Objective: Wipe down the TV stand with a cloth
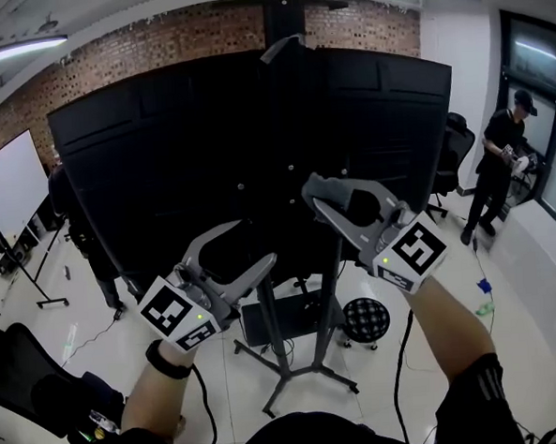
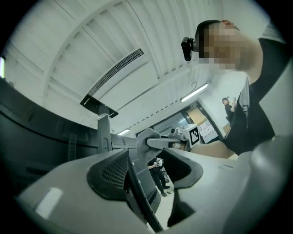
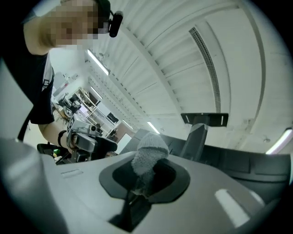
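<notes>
Forearms [image 1: 454,332] come up from the bottom edge of the head view, your sleeves cut off there. Right tool [image 3: 145,176]: pinching a grey cloth [image 3: 149,153], with a wad of it standing up past the tips. Left tool [image 2: 149,176]: slightly spread, nothing between.

Head view barely shows the cloth; it is lost against the big black screen [image 1: 208,146]. TV stand [image 1: 287,361]: only its post and splayed legs show, down on the floor [image 1: 381,370]. Its upper part hides behind the screen and the left tool.

You hold the cloth up in front of the screen, well above those legs and clear of the stand. Left tool is beside it, apart.
</notes>
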